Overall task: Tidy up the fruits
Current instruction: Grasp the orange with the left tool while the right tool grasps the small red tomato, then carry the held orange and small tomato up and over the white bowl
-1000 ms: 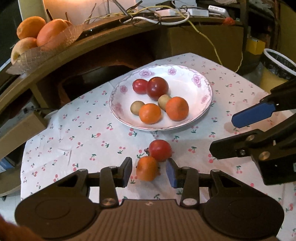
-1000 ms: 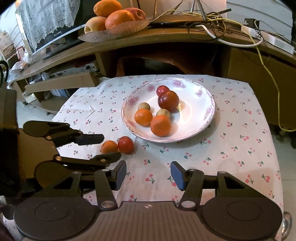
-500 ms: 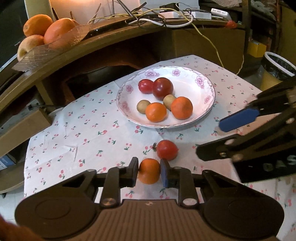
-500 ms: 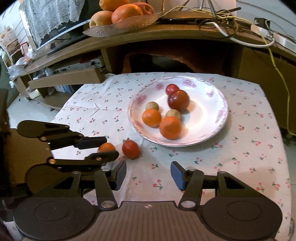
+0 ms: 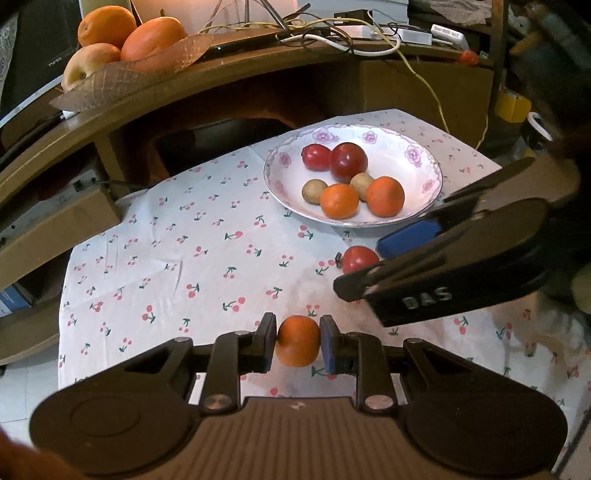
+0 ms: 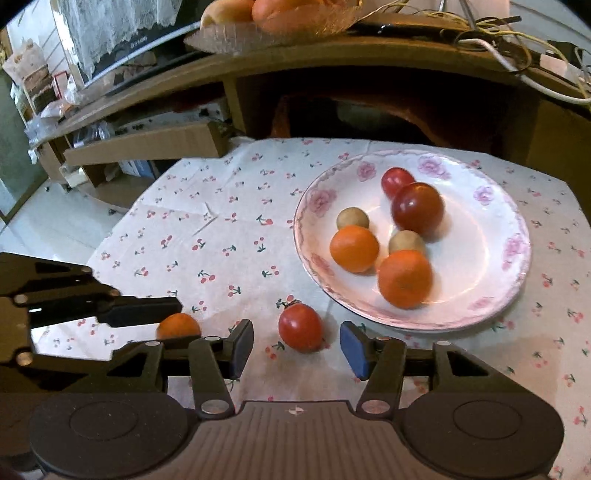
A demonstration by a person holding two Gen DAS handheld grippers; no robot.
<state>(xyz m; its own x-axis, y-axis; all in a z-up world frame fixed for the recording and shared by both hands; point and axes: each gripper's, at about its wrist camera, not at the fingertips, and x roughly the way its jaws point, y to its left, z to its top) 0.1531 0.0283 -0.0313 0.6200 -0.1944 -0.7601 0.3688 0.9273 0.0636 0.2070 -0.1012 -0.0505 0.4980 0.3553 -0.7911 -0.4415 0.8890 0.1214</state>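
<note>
My left gripper (image 5: 297, 345) is shut on a small orange fruit (image 5: 297, 345) and holds it just above the cherry-print cloth; the fruit also shows in the right wrist view (image 6: 178, 326). A red tomato (image 6: 300, 327) lies on the cloth between the open fingers of my right gripper (image 6: 296, 350), touching neither; it also shows in the left wrist view (image 5: 360, 259). The white flowered plate (image 6: 491, 229) holds two orange fruits, two red ones and two small brown ones. In the left wrist view the plate (image 5: 413, 162) is beyond the right gripper (image 5: 373, 266).
A wooden shelf (image 5: 229, 74) curves behind the table, carrying a dish of large oranges (image 5: 122, 40) and tangled cables (image 5: 332, 33). A cardboard box (image 6: 147, 144) stands at the left. The cloth (image 5: 192, 258) ends at the table edge on the left, with floor below.
My left gripper closed on the orange fruit and drew it back from the tomato. My right gripper moved forward and left until its open fingers straddle the tomato.
</note>
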